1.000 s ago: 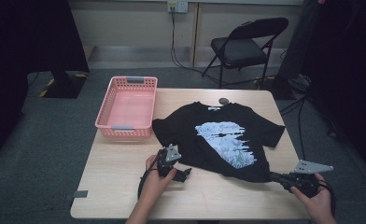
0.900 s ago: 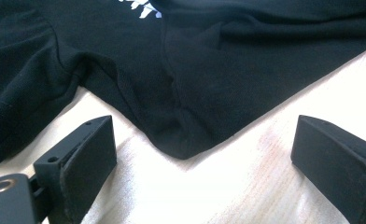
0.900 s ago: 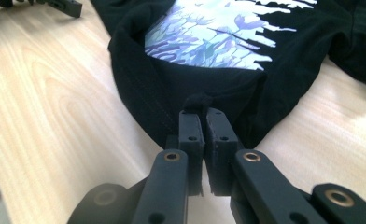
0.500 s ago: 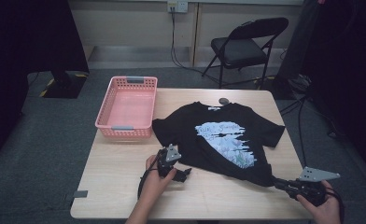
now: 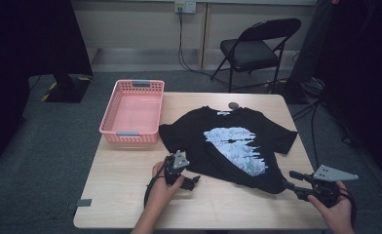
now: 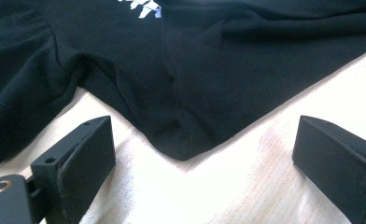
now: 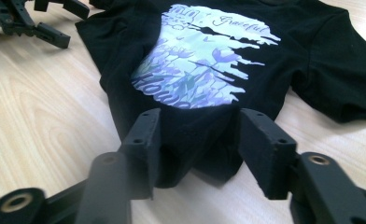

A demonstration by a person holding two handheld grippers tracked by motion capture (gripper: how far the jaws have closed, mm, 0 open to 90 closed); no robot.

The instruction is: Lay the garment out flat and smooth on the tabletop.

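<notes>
**Two grippers at the bottom hem of a black T-shirt**

A black T-shirt (image 5: 228, 144) lies spread flat on the wooden table (image 5: 125, 195), print side up, its collar toward the far edge and its hem toward the person. The pale blue and lilac print (image 7: 195, 60) carries the word "Graceful".

The left gripper (image 6: 204, 158) sits low at the near left corner of the hem. Its jaws stand wide apart on either side of that corner, which rests on the bare wood between them, untouched.

The right gripper (image 7: 197, 140) is at the near right corner of the hem. Its jaws are about half open with the hem's edge reaching in between them; I can't tell whether they touch the cloth, and they are not pressed onto it.

A pink basket (image 5: 133, 112) stands on the table's far left, just beside the shirt's sleeve. A folding chair (image 5: 255, 48) stands on the floor beyond the table.
</notes>
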